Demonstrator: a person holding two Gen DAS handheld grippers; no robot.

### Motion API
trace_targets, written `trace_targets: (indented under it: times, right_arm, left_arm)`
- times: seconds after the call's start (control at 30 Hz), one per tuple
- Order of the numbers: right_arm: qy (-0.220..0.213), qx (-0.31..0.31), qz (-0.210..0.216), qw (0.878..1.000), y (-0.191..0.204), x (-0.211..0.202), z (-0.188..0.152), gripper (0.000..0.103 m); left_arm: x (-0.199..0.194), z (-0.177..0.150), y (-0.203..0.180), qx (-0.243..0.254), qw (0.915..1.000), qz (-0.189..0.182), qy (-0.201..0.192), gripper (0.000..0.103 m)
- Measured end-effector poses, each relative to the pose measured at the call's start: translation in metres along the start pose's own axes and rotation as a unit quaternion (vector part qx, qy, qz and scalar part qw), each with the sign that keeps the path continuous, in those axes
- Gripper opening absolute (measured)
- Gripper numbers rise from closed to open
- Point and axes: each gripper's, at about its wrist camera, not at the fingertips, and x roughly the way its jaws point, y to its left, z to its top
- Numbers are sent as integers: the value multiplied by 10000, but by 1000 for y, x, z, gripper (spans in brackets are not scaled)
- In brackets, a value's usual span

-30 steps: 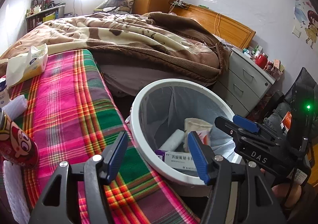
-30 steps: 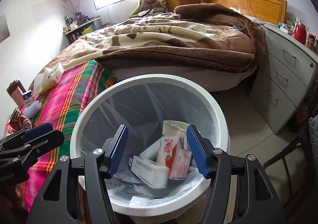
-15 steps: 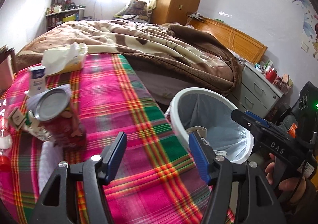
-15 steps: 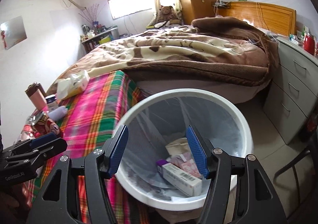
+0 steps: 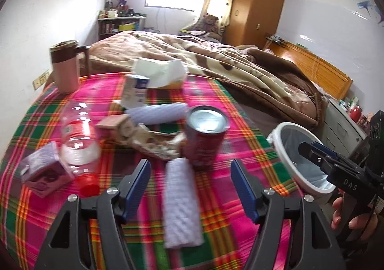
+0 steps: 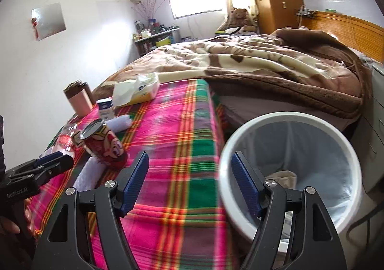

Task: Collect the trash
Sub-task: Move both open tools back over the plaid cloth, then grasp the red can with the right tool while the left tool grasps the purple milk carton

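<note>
So your left gripper [image 5: 190,189] hangs over the checked cloth [image 5: 240,140] with its blue fingers [image 5: 136,186] spread wide and nothing between them. Right under it lies a pale purple roll [image 5: 181,202], long and soft-looking, pointing away from you. I think that is the next piece of trash to grab.

To do it well, come straight down so one finger goes on each long side of the roll. Squeeze near the middle, so it does not droop or tip out. Watch the red can [image 5: 204,137] standing just past the far end of the roll; it looks easy to knock over. Stay on the near half of the roll and you should miss it.

More trash waits farther back: a clear bottle [image 5: 79,143] lying on its side with a red cap, a small purple box [image 5: 44,170], some crumpled paper [image 5: 153,140] and another purple roll [image 5: 157,114].

Your right gripper [image 6: 189,184] is also wide apart and empty. It sits by the edge of the white bin [image 6: 291,169], which stands beside the table with a bag inside. Carry the roll over the rim before you let go.
</note>
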Motion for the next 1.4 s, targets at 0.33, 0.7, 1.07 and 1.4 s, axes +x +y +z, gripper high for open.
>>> trace_targets:
  times: [0.33, 0.7, 1.07, 1.4]
  right_arm:
    - [235, -452, 404, 9979, 58, 28, 2, 78]
    - [469, -712, 455, 9953, 99, 61, -1, 80]
    - [709, -924, 315, 9927, 122, 88, 1, 81]
    - [842, -1036, 188, 9909, 131, 103, 4, 81]
  left_arm:
    - [-22, -7, 80, -421, 9979, 494, -68, 73]
    - [-30, -12, 152, -583, 9935, 978, 69, 74]
    - [-3, -11, 190, -509, 9944, 780, 506, 76]
    - [13, -8, 175, -259, 9969, 372, 636, 76]
